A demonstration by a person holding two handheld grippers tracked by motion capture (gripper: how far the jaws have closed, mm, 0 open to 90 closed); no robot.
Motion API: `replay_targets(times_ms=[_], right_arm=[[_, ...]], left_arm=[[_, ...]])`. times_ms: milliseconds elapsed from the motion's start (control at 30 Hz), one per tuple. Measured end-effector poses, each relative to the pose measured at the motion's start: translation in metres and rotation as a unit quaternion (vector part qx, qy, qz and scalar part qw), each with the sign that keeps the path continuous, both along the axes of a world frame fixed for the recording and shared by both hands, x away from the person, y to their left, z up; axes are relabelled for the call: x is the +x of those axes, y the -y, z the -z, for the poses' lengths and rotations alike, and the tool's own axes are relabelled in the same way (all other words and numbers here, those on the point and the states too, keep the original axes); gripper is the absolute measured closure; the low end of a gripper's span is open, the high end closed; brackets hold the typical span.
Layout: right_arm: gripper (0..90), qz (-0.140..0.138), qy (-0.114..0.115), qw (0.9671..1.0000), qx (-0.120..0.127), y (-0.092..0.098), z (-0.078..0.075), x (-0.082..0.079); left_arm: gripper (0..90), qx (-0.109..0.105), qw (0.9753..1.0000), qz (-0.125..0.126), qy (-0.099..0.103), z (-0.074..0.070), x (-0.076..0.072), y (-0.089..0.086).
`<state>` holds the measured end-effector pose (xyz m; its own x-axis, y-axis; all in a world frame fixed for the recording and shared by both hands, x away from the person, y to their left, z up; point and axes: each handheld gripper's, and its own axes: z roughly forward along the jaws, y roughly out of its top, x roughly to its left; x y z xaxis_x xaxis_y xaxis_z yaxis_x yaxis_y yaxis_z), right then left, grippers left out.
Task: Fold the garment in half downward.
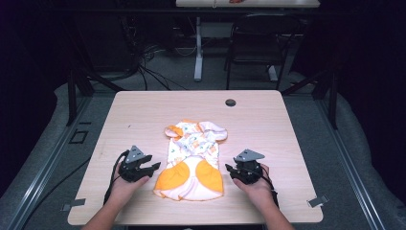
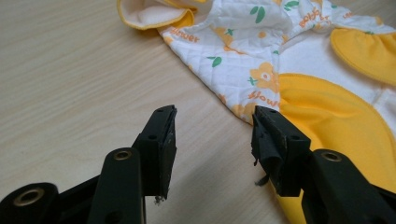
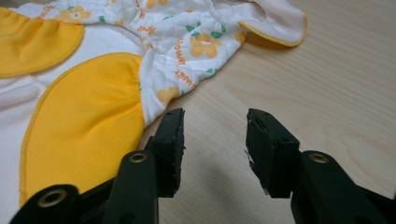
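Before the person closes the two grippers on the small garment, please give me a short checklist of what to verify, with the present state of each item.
1. Left gripper open: ok.
2. Right gripper open: ok.
3. Garment lying between both grippers: ok.
4. Cloth between the left jaws: not ok; its edge only meets the right-hand jaw tip.
5. Cloth between the right jaws: not ok, bare table shows between them.
6. Garment fully flat: not ok, its far end is bunched.
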<state>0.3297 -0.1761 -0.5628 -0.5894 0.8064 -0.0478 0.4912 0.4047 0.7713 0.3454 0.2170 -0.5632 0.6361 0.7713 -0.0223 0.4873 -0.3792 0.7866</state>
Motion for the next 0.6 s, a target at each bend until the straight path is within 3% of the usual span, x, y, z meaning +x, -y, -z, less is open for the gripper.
replay_targets(times_ms=[167,200,367,600], right_arm=[[60.9,-0.012,-0.007,0.9998,0.012,-0.001,0.003,0.000],[63.7,-0.031,-0.008,0.9994,0.012,-0.004,0.004,-0.002],[67.0,-0.050,-0.003,0.9987,0.005,-0.015,0.000,-0.004],[75.5,-0.063,-0.016,0.9978,0.012,-0.029,-0.002,-0.003]], left_arm=[[51.8,-0.005,1.0000,-0.008,-0.004,-0.001,0.000,0.000],[52.6,-0.013,0.9999,-0.009,-0.001,0.000,-0.001,0.001],[60.7,-0.031,0.9995,0.003,-0.001,-0.001,-0.003,0.004],[70.9,-0.022,0.9993,0.031,0.001,-0.003,-0.006,0.015]])
